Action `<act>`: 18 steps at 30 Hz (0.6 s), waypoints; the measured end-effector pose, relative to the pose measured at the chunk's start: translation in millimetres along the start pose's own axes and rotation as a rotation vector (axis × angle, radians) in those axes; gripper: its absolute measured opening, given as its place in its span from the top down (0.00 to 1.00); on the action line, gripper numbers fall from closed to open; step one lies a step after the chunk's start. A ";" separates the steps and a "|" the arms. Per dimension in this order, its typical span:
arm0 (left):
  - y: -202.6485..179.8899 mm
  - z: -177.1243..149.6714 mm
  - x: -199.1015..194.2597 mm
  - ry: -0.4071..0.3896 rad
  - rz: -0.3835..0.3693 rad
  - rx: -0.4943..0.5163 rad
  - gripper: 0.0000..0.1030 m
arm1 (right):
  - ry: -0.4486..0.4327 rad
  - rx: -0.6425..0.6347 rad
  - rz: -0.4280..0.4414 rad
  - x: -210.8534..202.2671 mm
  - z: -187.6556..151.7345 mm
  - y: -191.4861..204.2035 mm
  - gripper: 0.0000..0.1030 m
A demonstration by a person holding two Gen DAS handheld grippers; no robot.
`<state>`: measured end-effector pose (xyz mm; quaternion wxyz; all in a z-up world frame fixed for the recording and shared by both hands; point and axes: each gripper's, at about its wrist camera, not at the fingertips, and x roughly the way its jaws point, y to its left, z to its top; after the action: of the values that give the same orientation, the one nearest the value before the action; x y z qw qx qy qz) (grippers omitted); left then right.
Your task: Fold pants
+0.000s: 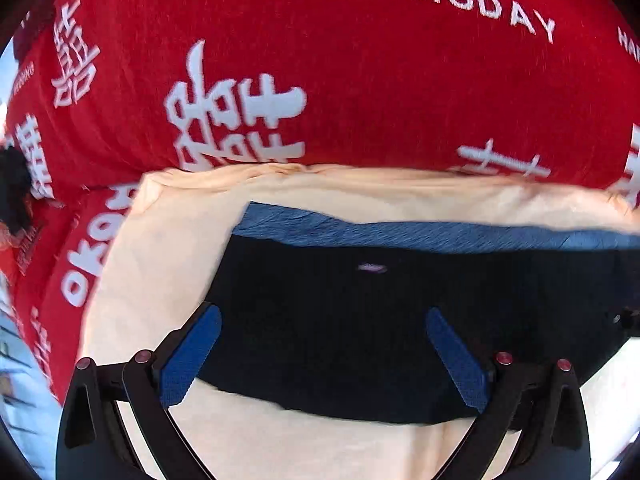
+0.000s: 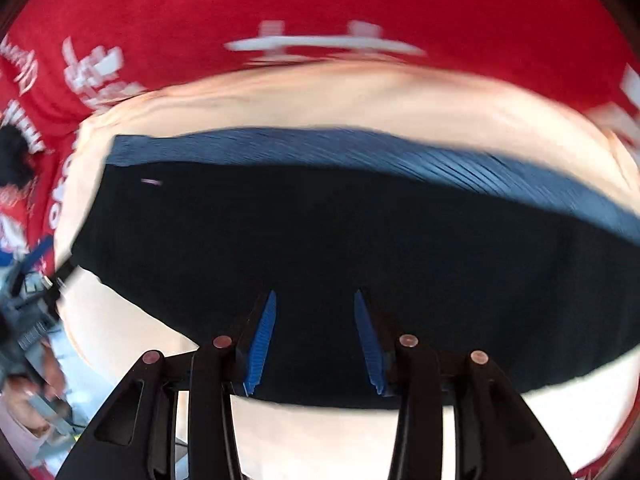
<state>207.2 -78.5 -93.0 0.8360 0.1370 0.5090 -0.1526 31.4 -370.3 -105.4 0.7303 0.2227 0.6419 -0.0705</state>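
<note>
Dark navy pants [image 1: 340,320] lie folded in a compact rectangle on a pale peach cloth [image 1: 168,248]. A lighter blue ribbed band [image 1: 400,232] runs along their far edge. My left gripper [image 1: 324,320] is open wide and empty, its blue pads spread over the pants' near left part. In the right wrist view the pants [image 2: 340,232] fill the middle, with the blue band [image 2: 360,148] at the far side. My right gripper [image 2: 315,300] is open and empty, hovering over the pants' near edge. The left gripper [image 2: 40,276] shows blurred at the far left.
A red cloth with white characters and lettering [image 1: 360,80] covers the surface beyond the peach cloth, and shows in the right wrist view [image 2: 280,0]. A dark object [image 1: 14,188] sits at the left edge. The peach cloth [image 2: 320,432] extends toward me.
</note>
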 end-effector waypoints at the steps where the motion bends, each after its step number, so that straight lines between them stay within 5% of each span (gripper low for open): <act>1: -8.6 6.3 6.1 0.036 -0.047 -0.028 0.00 | -0.016 0.010 -0.003 -3.4 -0.6 -12.6 0.57; 7: -104.2 27.1 52.9 0.092 -0.129 0.015 0.00 | -0.097 0.054 0.058 -4.7 22.6 -61.1 0.63; 14: -156.3 35.6 118.4 0.150 -0.034 -0.018 0.00 | -0.155 0.127 0.057 7.8 49.2 -125.3 0.67; 18: -150.8 54.1 116.9 0.155 0.032 -0.040 0.00 | -0.204 0.160 -0.113 -2.3 70.0 -170.1 0.64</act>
<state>242.3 -250.9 -184.5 0.7990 0.1399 0.5728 -0.1180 28.3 -551.4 -137.8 0.7666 0.2353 0.5682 -0.1849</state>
